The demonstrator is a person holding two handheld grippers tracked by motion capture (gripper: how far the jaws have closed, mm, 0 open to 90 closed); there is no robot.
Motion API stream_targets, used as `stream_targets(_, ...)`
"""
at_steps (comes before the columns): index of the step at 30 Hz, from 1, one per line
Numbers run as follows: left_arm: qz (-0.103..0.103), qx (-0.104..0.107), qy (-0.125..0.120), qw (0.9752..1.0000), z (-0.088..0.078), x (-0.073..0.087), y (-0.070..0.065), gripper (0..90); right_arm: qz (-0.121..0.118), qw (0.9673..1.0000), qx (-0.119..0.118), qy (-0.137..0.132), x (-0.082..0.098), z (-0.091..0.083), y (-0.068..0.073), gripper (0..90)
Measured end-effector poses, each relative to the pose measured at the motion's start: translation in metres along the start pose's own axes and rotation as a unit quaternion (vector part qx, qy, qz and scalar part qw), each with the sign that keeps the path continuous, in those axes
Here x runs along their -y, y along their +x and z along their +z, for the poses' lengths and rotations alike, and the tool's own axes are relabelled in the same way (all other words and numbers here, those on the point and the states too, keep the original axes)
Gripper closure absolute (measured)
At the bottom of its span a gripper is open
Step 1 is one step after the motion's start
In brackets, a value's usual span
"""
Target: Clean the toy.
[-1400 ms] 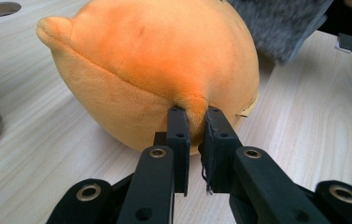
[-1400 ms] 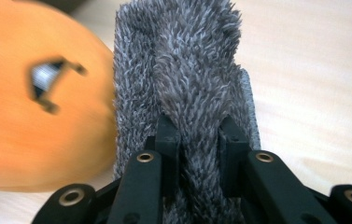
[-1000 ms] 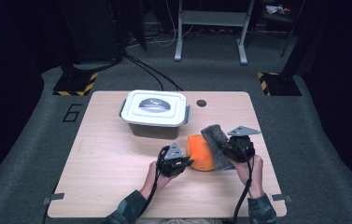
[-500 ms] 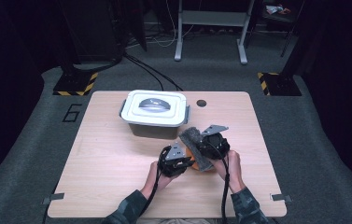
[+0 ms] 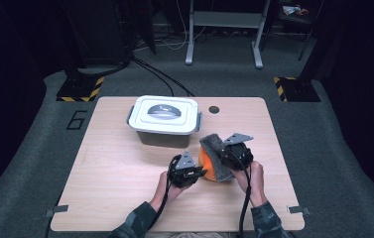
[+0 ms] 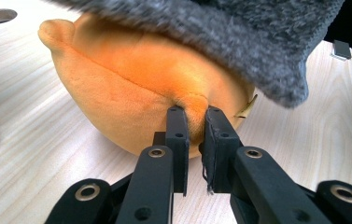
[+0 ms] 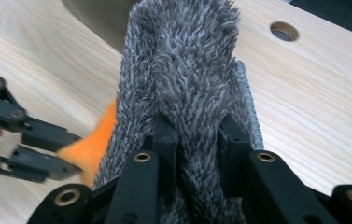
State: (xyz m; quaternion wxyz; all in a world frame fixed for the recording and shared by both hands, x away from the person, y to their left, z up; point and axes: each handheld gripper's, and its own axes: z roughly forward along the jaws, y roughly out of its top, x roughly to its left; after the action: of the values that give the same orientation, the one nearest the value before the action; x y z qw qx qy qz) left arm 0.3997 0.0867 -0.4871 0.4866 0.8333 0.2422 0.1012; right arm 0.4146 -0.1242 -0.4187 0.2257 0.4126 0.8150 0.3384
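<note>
Two soft items, mid-bench (image 5: 125,163): orange plush (image 6: 131,88), light, squashy, pinched at a seam nub by left gripper (image 6: 196,116) jaws; grey fleece cloth (image 7: 183,84), probably limp, bunched between right gripper (image 7: 194,128) jaws, draped over plush.

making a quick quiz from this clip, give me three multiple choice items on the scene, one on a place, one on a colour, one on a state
1. Where does the lidded bin stand?
A. behind the plush toy
B. on the floor
C. under the person's right hand

2. What colour is the plush toy?
A. green
B. orange
C. white

3. What is the left gripper doing?
A. hanging open
B. pinching the toy's fabric
C. lifting the lid

Answers: 1 A, it sits farther up the table. 2 B, its body is orange under the grey fuzzy cloth. 3 B, orange plush is squeezed between its jaws.
</note>
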Motion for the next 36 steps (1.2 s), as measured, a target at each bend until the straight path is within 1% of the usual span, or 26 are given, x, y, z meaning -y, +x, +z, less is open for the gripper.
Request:
stream_targets(1,0.0,0.0,0.0,1.0,0.0,0.0,0.0,81.6,0.0,1.0,0.0,0.0,0.0,0.0,0.0,73.2)
stream_targets(2,0.001,0.001,0.0,1.0,0.0,0.0,0.0,81.6,0.011,0.9999,0.006,0.001,0.004,-0.002,-0.007,73.2)
stream_targets(3,0.001,0.0,0.0,1.0,0.0,0.0,0.0,81.6,0.01,0.9999,0.006,0.002,0.005,-0.003,-0.009,73.2)
stream_targets(4,0.001,0.001,0.0,1.0,0.0,0.0,0.0,81.6,0.019,0.9998,0.01,0.002,0.007,-0.003,-0.012,73.2)
stream_targets(10,0.0,0.0,0.0,1.0,0.001,0.001,0.0,81.6,0.041,0.999,0.018,0.006,0.02,-0.004,-0.027,73.0)
stream_targets(11,-0.002,0.001,0.0,1.0,0.001,0.001,0.0,81.6,0.048,0.9985,0.024,0.009,0.022,-0.004,-0.029,73.0)
stream_targets(12,-0.002,0.0,0.0,1.0,0.001,0.001,0.0,81.7,0.048,0.9985,0.025,0.01,0.024,-0.004,-0.032,73.0)
stream_targets(13,-0.003,0.0,0.0,1.0,0.001,0.001,0.0,81.7,0.056,0.9981,0.025,0.01,0.026,-0.004,-0.034,73.0)
stream_targets(15,-0.001,0.0,0.0,1.0,0.001,0.001,0.0,81.7,0.064,0.9973,0.033,0.014,0.03,-0.003,-0.038,73.0)
stream_targets(16,-0.001,0.002,0.001,1.0,0.0,0.001,0.0,81.6,0.067,0.9971,0.032,0.016,0.032,-0.003,-0.041,73.0)
stream_targets(19,0.0,0.001,0.001,1.0,0.0,0.002,0.001,81.7,0.082,0.9956,0.041,0.021,0.039,-0.001,-0.047,73.1)
stream_targets(20,0.001,0.003,0.003,1.0,0.0,0.002,0.001,81.7,0.085,0.995,0.046,0.024,0.042,0.001,-0.05,73.1)
stream_targets(22,0.0,0.002,0.003,1.0,0.0,0.003,0.001,81.7,0.096,0.9938,0.046,0.031,0.047,0.003,-0.054,73.2)
stream_targets(23,-0.005,0.002,0.002,1.0,0.001,0.003,0.001,81.7,0.101,0.993,0.051,0.034,0.05,0.005,-0.056,73.2)
stream_targets(24,-0.004,0.002,0.002,1.0,0.0,0.003,0.002,81.7,0.099,0.9928,0.054,0.041,0.053,0.007,-0.058,73.2)
stream_targets(26,-0.005,0.002,0.003,1.0,0.0,0.004,0.002,81.7,0.106,0.9916,0.052,0.052,0.058,0.013,-0.061,73.3)
stream_targets(27,-0.005,0.001,0.003,1.0,0.0,0.004,0.002,81.7,0.112,0.9904,0.056,0.059,0.061,0.017,-0.061,73.3)
stream_targets(29,-0.005,0.001,0.002,1.0,0.0,0.005,0.003,81.7,0.111,0.9901,0.051,0.068,0.067,0.024,-0.064,73.3)
stream_targets(31,-0.007,0.0,0.002,1.0,0.0,0.005,0.003,81.7,0.118,0.9886,0.047,0.08,0.072,0.031,-0.065,73.4)
stream_targets(34,-0.008,0.001,0.001,1.0,0.0,0.005,0.003,81.7,0.116,0.9885,0.043,0.087,0.077,0.041,-0.066,73.5)
stream_targets(36,-0.008,0.001,0.001,1.0,0.0,0.005,0.003,81.7,0.12,0.9878,0.041,0.09,0.079,0.043,-0.065,73.7)
